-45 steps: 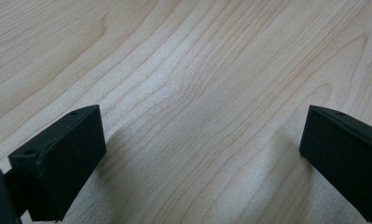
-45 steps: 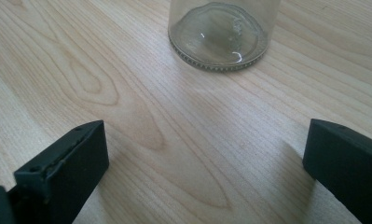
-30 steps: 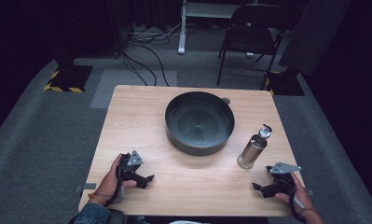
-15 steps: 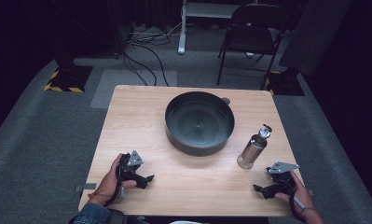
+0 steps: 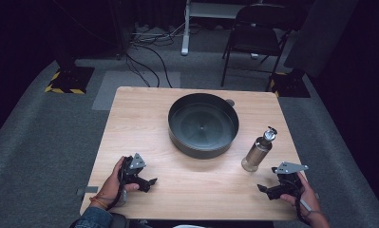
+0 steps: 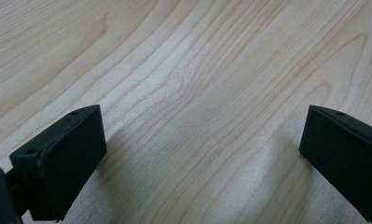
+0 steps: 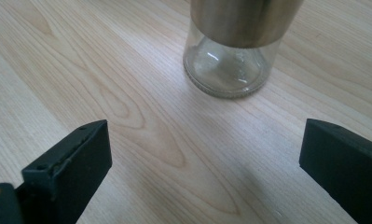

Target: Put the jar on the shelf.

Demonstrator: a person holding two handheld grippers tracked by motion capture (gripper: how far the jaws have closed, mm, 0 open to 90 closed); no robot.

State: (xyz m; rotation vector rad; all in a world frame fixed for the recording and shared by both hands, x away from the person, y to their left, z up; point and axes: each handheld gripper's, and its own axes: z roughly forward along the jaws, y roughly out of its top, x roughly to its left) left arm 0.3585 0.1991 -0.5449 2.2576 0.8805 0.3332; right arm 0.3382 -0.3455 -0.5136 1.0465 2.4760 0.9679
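Nothing moved; bottle (image 7: 232, 46) just ahead of right tongs (image 7: 202, 163), apart, both tongs gaping.

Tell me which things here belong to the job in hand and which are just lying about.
In the job:
clear glass bottle with steel sleeve and pump top
right hand-held gripper, open, aimed at it

Lying about:
round dark metal pan
black folding chair
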